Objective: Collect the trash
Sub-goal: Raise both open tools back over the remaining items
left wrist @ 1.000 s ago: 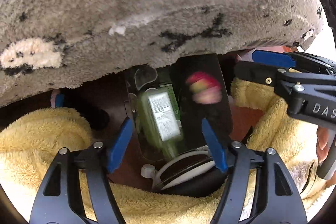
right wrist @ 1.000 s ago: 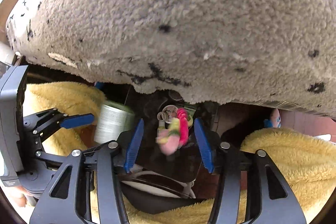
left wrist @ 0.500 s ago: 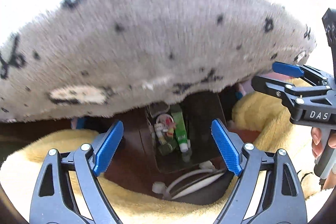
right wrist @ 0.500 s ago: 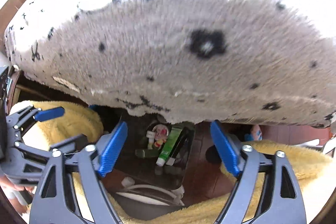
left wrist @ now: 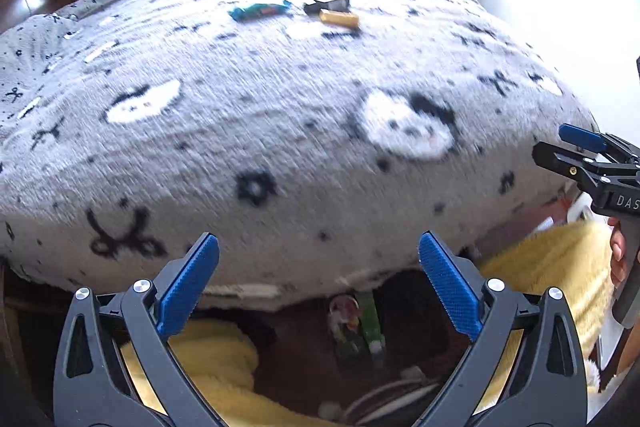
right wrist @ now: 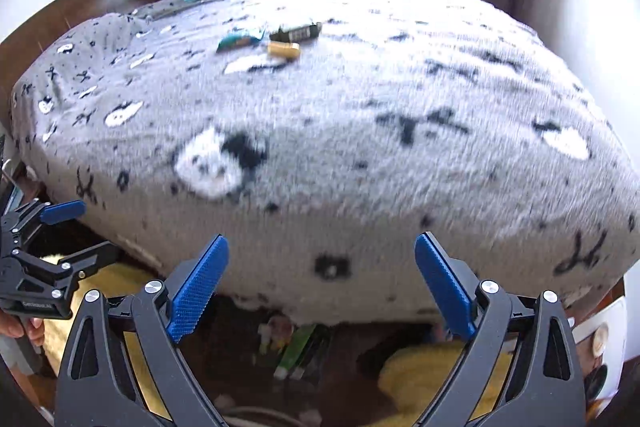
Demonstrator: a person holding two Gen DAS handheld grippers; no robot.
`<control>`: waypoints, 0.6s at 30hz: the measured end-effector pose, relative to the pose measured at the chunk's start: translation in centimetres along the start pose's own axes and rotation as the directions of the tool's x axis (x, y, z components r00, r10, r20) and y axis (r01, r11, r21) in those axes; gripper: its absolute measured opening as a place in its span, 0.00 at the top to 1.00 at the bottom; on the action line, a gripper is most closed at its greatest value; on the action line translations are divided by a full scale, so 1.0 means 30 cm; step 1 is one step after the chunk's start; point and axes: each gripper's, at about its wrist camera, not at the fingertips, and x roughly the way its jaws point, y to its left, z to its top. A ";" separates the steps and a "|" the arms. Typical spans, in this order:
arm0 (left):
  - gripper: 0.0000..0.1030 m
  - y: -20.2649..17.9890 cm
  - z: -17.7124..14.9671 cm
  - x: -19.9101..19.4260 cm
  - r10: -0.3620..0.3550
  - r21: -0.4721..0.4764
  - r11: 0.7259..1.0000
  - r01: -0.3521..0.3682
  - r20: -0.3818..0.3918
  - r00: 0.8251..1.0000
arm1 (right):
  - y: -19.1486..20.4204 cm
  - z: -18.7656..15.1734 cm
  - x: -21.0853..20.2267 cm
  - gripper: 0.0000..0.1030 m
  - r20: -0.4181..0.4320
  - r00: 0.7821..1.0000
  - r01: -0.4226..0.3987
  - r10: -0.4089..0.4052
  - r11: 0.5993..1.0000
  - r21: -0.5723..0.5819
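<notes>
Three pieces of trash lie far back on the grey patterned bed cover: a teal wrapper, a black wrapper and a yellow wrapper. They also show in the right wrist view: the teal wrapper, the black wrapper and the yellow wrapper. Below the bed edge a dark bin holds a green tube and other bits. My left gripper is open and empty above the bin. My right gripper is open and empty beside it.
A yellow fluffy blanket lies on the floor around the bin. A dark wooden headboard stands at the left. Pillows, curtains and a bright window are at the far end. The right gripper shows at the left view's right edge.
Both grippers opened wide and rose from the bin. The pink-yellow item dropped into the bin. The views now look over the bed top.
</notes>
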 end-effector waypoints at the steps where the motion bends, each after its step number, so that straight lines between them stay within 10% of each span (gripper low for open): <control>1: 0.08 0.016 0.024 -0.003 0.011 -0.002 1.000 -0.011 0.008 1.000 | 0.005 0.025 -0.004 0.08 0.009 1.000 0.003 -0.003 1.000 -0.003; 18: 0.08 0.270 0.415 0.261 0.105 -0.037 0.994 -0.105 0.008 0.994 | 0.066 0.462 0.335 0.13 0.020 1.000 -0.003 0.005 0.998 -0.066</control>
